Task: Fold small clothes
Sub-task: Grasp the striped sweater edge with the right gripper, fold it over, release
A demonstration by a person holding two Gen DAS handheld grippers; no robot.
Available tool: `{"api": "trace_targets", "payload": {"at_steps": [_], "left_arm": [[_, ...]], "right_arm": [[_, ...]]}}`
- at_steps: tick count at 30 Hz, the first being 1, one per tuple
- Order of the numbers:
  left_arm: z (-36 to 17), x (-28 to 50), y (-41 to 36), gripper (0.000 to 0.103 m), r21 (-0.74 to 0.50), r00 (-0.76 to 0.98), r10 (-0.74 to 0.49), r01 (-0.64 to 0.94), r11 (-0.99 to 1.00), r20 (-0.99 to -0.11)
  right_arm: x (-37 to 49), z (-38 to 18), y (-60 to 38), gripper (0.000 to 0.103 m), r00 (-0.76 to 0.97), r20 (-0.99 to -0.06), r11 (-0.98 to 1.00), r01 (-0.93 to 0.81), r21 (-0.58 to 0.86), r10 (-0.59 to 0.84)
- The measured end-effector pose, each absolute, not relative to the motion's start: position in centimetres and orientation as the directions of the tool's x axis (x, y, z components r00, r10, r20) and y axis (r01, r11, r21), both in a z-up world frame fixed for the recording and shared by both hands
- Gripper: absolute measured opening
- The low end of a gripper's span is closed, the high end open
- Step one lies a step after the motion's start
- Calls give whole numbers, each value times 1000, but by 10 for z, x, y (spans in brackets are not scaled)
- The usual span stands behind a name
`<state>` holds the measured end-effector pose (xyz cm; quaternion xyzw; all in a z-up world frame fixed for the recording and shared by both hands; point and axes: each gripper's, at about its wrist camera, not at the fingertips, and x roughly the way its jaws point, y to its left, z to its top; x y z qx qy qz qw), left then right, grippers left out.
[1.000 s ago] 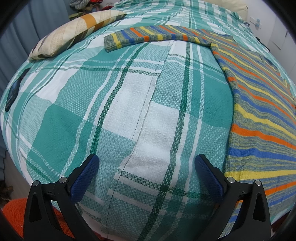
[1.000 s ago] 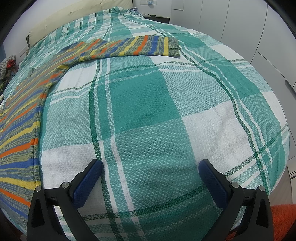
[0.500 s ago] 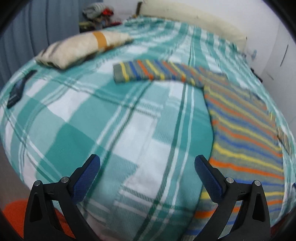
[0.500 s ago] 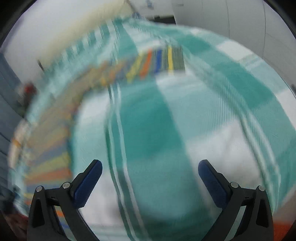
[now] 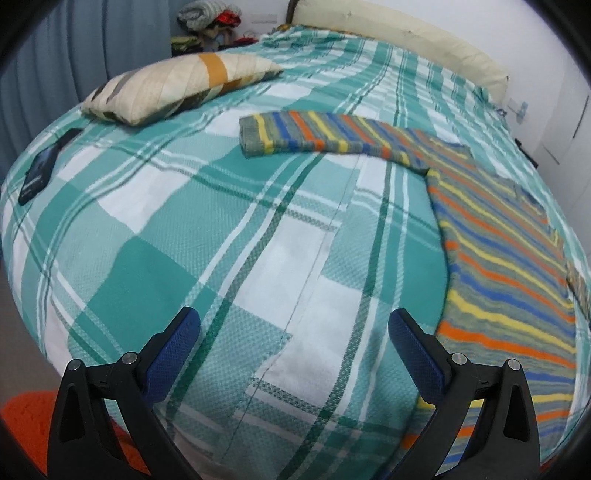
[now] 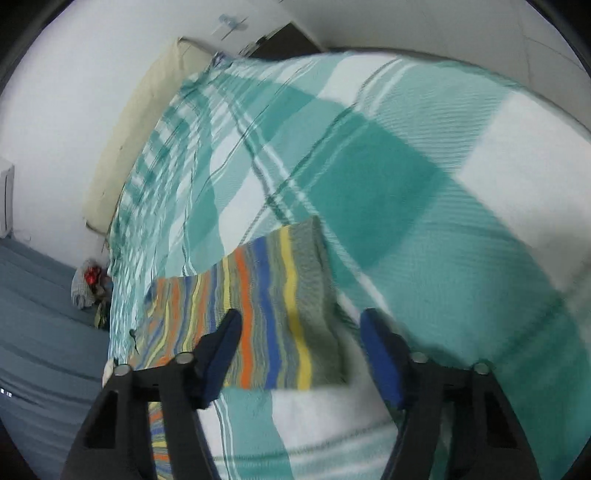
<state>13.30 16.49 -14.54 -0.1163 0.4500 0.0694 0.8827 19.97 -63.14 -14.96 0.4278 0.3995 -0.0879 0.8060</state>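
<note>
A striped knitted sweater (image 5: 498,251) in grey, orange, yellow and blue lies flat on the bed at the right of the left wrist view, one sleeve (image 5: 306,134) stretched out to the left. My left gripper (image 5: 293,332) is open and empty above bare bedspread, left of the sweater's hem. In the right wrist view the other sleeve's cuff (image 6: 291,314) lies spread out, and my right gripper (image 6: 299,328) is open, its fingers on either side of the cuff, just above it.
A green-and-white plaid bedspread (image 5: 221,240) covers the bed. A patterned pillow (image 5: 173,88) and a dark phone (image 5: 40,170) lie at the far left. A cream headboard cushion (image 5: 406,48) runs along the wall. Clothes (image 5: 210,18) are piled beyond the bed.
My right gripper has swung forward and tilted, closing in on the sleeve cuff, with its opening narrower. My left gripper has drawn back and up, showing more of the bed.
</note>
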Motion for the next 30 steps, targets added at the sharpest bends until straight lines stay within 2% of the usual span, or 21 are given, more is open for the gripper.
{"api": "trace_targets", "payload": {"at_steps": [3,4,5,10,13,19,23,24,25,26,28,30], "left_arm": [[-152,137,163,102,-145,566,12,-232,962,-824],[-154,137,162,102,-142,561,13,-231,962,-828],[-156,138,160,102,-138,557,14,-230,963,-831],[-155,137,153,102,-133,563,2,-199,971,-827],[-154,137,151,102,-142,566,-12,-185,972,-824],[-152,135,154,102,-174,565,-38,-188,967,-824],[-153,133,161,102,-193,557,-47,-207,959,-829],[-154,133,163,102,-197,553,-50,-210,958,-832],[-156,134,164,102,-202,548,-54,-213,956,-835],[-156,133,165,102,-205,545,-56,-216,955,-836],[-156,133,166,102,-211,545,-63,-214,954,-836],[-155,133,165,102,-216,546,-70,-208,954,-835]], "right_arm": [[213,-163,-631,36,636,-741,617,500,608,215],[213,-166,-632,7,627,-749,612,510,604,216],[212,-169,-633,3,616,-755,603,521,604,225],[213,-125,-616,3,652,-749,707,474,525,119],[229,-71,-578,3,701,-704,800,358,481,110],[297,22,-442,3,739,-606,887,25,460,294],[337,35,-346,3,693,-598,885,-129,446,403],[345,33,-325,4,682,-602,887,-159,434,416],[352,26,-304,9,665,-606,882,-185,433,436],[366,16,-285,35,628,-630,876,-192,442,456],[376,2,-270,73,596,-656,873,-180,453,463],[371,-4,-273,73,611,-655,883,-178,433,444]]}}
